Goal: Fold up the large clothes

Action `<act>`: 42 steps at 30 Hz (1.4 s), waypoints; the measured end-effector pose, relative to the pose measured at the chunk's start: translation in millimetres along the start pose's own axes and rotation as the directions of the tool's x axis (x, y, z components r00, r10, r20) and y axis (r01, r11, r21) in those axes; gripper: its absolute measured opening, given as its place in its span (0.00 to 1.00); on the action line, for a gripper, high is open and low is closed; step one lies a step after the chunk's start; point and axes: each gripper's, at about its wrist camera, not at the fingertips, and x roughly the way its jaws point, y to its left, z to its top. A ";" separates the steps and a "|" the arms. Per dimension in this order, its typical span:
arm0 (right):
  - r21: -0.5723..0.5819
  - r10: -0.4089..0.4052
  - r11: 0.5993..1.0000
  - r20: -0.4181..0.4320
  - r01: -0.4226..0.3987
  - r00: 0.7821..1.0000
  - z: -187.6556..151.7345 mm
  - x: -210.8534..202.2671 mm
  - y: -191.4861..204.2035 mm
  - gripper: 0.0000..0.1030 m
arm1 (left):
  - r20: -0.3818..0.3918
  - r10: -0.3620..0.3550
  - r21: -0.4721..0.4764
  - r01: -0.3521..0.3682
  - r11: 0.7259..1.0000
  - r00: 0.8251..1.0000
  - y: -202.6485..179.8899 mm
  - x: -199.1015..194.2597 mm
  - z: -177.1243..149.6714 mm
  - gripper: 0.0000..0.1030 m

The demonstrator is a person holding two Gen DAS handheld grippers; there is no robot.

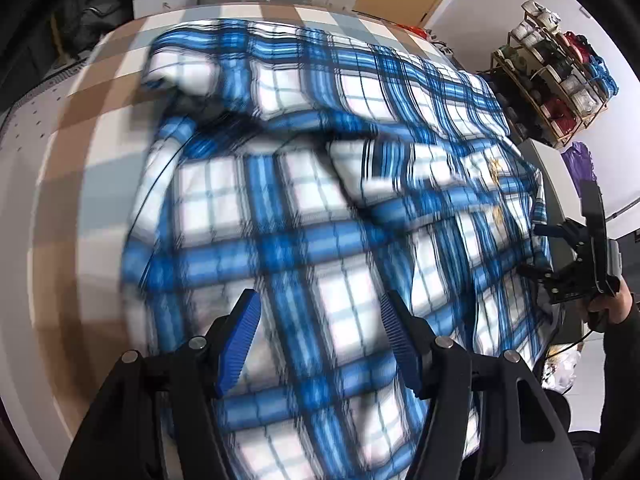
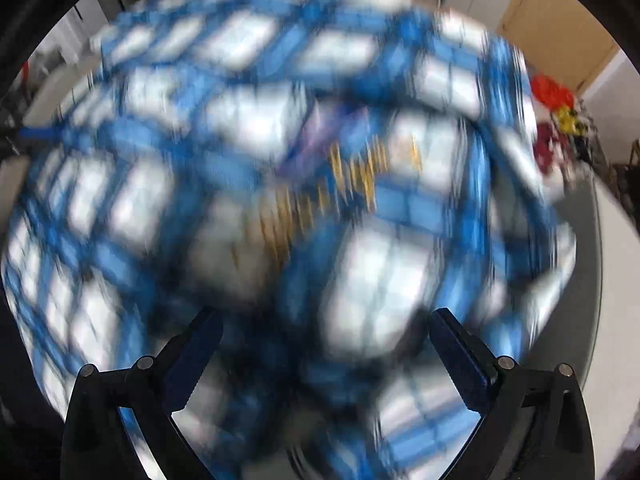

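Blue-and-white plaid garment covers most of the checked table, bunched in thick folds from 11 o'clock to 4 o'clock in the left wrist view; looks like soft, padded fabric, probably light but bulky, likely to sag and slide when lifted, so best taken at a hem or a corner rather than mid-panel. Left gripper hangs above the cloth at 6 o'clock, jaws parted about halfway, nothing between them. Right gripper spread wide over the same plaid, empty as far as blur allows. Gold marks near centre, perhaps embroidery; unreadable, no label legible
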 end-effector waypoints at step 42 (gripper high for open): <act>0.699 -0.217 0.691 0.443 -0.184 0.870 -207.4 -114.7 -93.0 0.66 | 0.031 -0.003 -0.109 0.006 0.994 1.000 1.6 -36.8 -108.9 0.56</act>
